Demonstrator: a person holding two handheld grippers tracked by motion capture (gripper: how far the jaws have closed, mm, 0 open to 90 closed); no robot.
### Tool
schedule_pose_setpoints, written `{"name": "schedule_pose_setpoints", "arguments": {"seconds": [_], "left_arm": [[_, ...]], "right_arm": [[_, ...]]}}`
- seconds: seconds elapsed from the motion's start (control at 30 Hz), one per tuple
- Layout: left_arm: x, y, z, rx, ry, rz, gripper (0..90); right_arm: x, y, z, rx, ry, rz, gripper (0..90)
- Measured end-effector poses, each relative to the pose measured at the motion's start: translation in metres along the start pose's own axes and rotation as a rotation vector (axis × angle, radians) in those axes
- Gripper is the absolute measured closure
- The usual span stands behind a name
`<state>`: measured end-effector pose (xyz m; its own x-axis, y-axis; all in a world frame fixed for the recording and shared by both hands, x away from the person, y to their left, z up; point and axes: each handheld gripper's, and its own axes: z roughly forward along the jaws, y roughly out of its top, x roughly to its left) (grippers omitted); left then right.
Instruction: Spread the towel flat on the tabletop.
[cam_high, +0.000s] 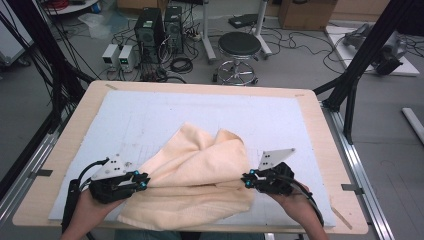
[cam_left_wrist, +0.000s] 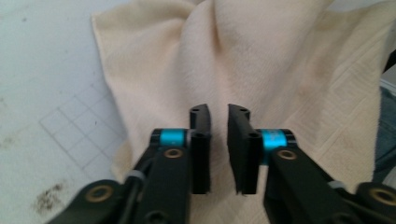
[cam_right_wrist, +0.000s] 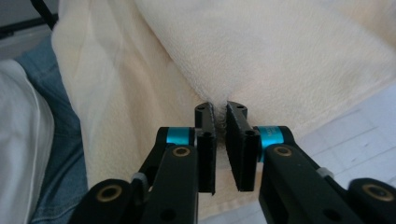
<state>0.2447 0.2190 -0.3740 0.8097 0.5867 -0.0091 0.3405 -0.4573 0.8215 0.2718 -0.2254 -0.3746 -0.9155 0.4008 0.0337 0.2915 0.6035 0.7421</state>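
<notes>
A cream towel (cam_high: 195, 185) lies crumpled on the near half of the white mat (cam_high: 210, 110), folded over itself with a raised ridge in its middle. My left gripper (cam_high: 145, 181) is at the towel's left edge, pointing right. Its jaws (cam_left_wrist: 219, 116) stand a little apart, with the towel (cam_left_wrist: 261, 56) just beyond them and nothing pinched. My right gripper (cam_high: 246, 179) is at the towel's right edge, pointing left. Its jaws (cam_right_wrist: 220, 112) show a narrow gap, their tips right at a fold of the towel (cam_right_wrist: 280, 51).
The mat lies on a wooden table (cam_high: 70, 145), and the towel's near edge reaches the front rim. Beyond the table are a black stool (cam_high: 239, 47) and computer towers (cam_high: 150, 30). Black frame posts (cam_high: 350, 85) stand at both sides. The person's jeans (cam_right_wrist: 65, 154) are close below the right gripper.
</notes>
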Motion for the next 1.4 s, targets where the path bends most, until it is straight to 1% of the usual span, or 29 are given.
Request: {"name": "schedule_pose_setpoints", "arguments": {"seconds": [0.07, 0.1, 0.17, 0.2, 0.23, 0.3, 0.33, 0.37, 0.4, 0.43, 0.5, 0.53, 0.6, 0.67, 0.7, 0.77, 0.8, 0.83, 0.87, 0.9, 0.93, 0.97, 1.03, 1.07, 1.13, 1.23, 1.27, 1.33, 1.4], "left_arm": [[0.008, 0.012, 0.004, -0.011, -0.005, 0.005, 68.2], [0.016, 0.02, 0.01, -0.016, -0.02, 0.008, 66.9], [0.025, 0.032, 0.021, -0.018, -0.039, 0.012, 64.7], [0.029, 0.038, 0.028, -0.024, -0.034, 0.021, 62.9], [0.034, 0.042, 0.037, -0.035, -0.021, 0.011, 61.2], [0.044, 0.049, 0.055, -0.045, -0.036, -0.009, 59.1], [0.048, 0.05, 0.065, -0.046, -0.022, -0.013, 59.1], [0.053, 0.051, 0.075, -0.021, -0.013, -0.012, 58.6], [0.057, 0.049, 0.085, -0.006, -0.023, -0.016, 56.8], [0.061, 0.047, 0.094, 0.012, -0.033, -0.031, 56.0], [0.071, 0.04, 0.111, 0.079, -0.054, -0.061, 55.1], [0.074, 0.038, 0.116, 0.104, -0.061, -0.067, 53.8], [0.08, 0.032, 0.126, 0.15, -0.08, -0.09, 53.0], [0.082, 0.027, 0.135, 0.196, -0.098, -0.094, 53.0], [0.082, 0.025, 0.138, 0.201, -0.111, -0.088, 53.1], [0.078, 0.025, 0.138, 0.202, -0.089, -0.058, 53.7], [0.077, 0.024, 0.137, 0.201, -0.074, -0.039, 56.5], [0.076, 0.024, 0.136, 0.2, -0.059, -0.029, 61.4], [0.075, 0.023, 0.135, 0.198, -0.051, -0.025, 66.9], [0.075, 0.024, 0.134, 0.207, -0.036, -0.026, 72.5], [0.074, 0.024, 0.134, 0.211, -0.034, -0.021, 79.2], [0.073, 0.024, 0.134, 0.21, -0.028, -0.023, 83.3], [0.071, 0.025, 0.133, 0.225, -0.017, -0.016, 85.3], [0.07, 0.026, 0.131, 0.233, -0.006, -0.014, 85.8], [0.07, 0.027, 0.123, 0.203, 0.044, -0.009, 86.2], [0.078, 0.03, 0.098, 0.102, 0.111, -0.067, 86.3], [0.081, 0.032, 0.085, 0.059, 0.123, -0.092, 86.3], [0.082, 0.034, 0.069, 0.016, 0.136, -0.119, 86.4], [0.078, 0.034, 0.054, 0.013, 0.138, -0.111, 86.3]], "right_arm": [[-0.004, 0.009, -0.005, -0.024, -0.009, 0.003, 75.4], [-0.008, 0.016, -0.007, -0.034, -0.018, -0.004, 74.0], [-0.018, 0.028, -0.005, -0.034, -0.049, -0.021, 69.9], [-0.023, 0.034, -0.002, -0.021, -0.065, -0.026, 68.8], [-0.03, 0.039, 0.004, -0.012, -0.08, -0.049, 67.1], [-0.044, 0.046, 0.017, -0.011, -0.09, -0.046, 63.7], [-0.051, 0.048, 0.024, -0.01, -0.086, -0.036, 61.5], [-0.058, 0.049, 0.031, -0.008, -0.084, -0.037, 59.5], [-0.063, 0.05, 0.038, -0.01, -0.083, -0.039, 56.7], [-0.069, 0.049, 0.045, -0.013, -0.077, -0.035, 53.9], [-0.077, 0.047, 0.057, -0.007, -0.054, -0.021, 49.5], [-0.081, 0.044, 0.065, 0.02, -0.04, -0.002, 47.3], [-0.087, 0.04, 0.075, 0.063, -0.026, 0.001, 46.3], [-0.091, 0.034, 0.086, 0.106, -0.015, 0.011, 47.8], [-0.092, 0.031, 0.09, 0.121, -0.009, 0.02, 50.0], [-0.093, 0.025, 0.096, 0.148, 0.018, 0.035, 60.1], [-0.092, 0.021, 0.097, 0.155, 0.018, 0.026, 66.9], [-0.09, 0.017, 0.098, 0.149, 0.013, 0.025, 69.5], [-0.09, 0.015, 0.097, 0.133, 0.009, 0.048, 75.8], [-0.091, 0.015, 0.096, 0.136, 0.023, 0.081, 82.1], [-0.09, 0.015, 0.095, 0.145, 0.026, 0.079, 84.6], [-0.088, 0.016, 0.095, 0.15, 0.019, 0.059, 86.0], [-0.086, 0.019, 0.094, 0.162, 0.003, 0.027, 87.1], [-0.085, 0.019, 0.093, 0.159, 0.003, 0.023, 87.4], [-0.084, 0.022, 0.085, 0.143, -0.014, 0.025, 87.6], [-0.083, 0.027, 0.063, 0.065, -0.057, 0.034, 87.9], [-0.084, 0.029, 0.054, 0.048, -0.067, 0.041, 87.9], [-0.082, 0.033, 0.038, 0.019, -0.082, 0.034, 87.9], [-0.076, 0.036, 0.024, 0.015, -0.088, 0.025, 87.9]]}}
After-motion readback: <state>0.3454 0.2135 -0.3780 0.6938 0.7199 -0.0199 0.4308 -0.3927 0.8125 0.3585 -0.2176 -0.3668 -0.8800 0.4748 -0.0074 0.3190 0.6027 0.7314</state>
